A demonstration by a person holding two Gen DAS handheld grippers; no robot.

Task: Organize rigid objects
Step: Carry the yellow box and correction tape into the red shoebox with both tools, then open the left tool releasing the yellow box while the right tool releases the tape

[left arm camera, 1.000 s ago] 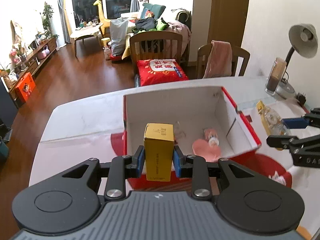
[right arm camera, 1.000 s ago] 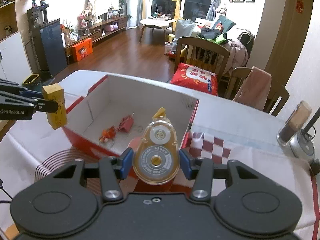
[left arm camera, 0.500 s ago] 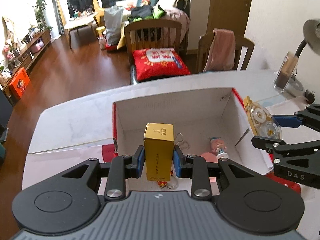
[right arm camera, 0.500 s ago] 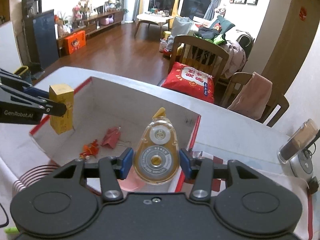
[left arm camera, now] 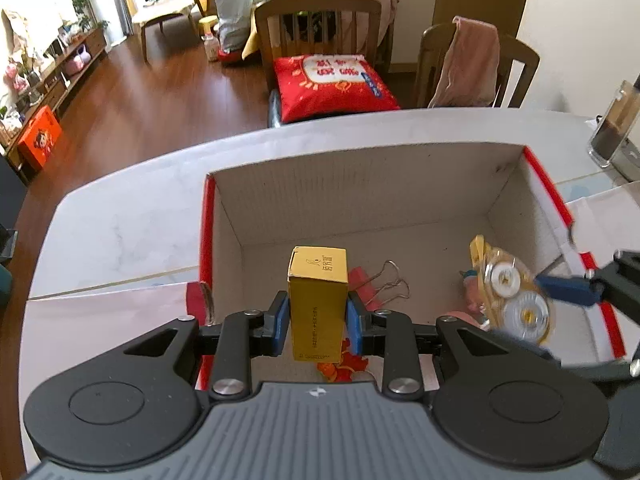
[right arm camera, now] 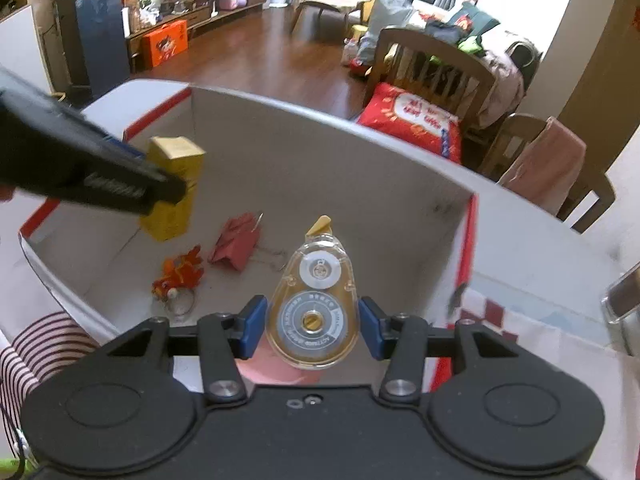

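Observation:
My left gripper (left arm camera: 316,322) is shut on a small yellow carton (left arm camera: 318,304), upright over the open red-and-white cardboard box (left arm camera: 360,184). The carton also shows in the right wrist view (right arm camera: 172,192). My right gripper (right arm camera: 312,326) still has the yellow-and-clear correction tape dispenser (right arm camera: 314,312) between its pads, but the jaws look slightly parted around it. The dispenser also shows, blurred, in the left wrist view (left arm camera: 512,296), inside the box at the right. On the box floor lie a red binder clip (right arm camera: 236,240), an orange-red charm (right arm camera: 180,276) and a pink toy (left arm camera: 472,284).
The box stands on a white table (left arm camera: 120,224) with a red-patterned cloth (right arm camera: 492,312). A glass jar (left arm camera: 612,128) stands at the far right. Wooden chairs (left arm camera: 316,28) with a red cushion stand behind the table.
Both grippers have moved forward and down into the box with their objects. The right gripper's pads now stand a little apart from the tape dispenser.

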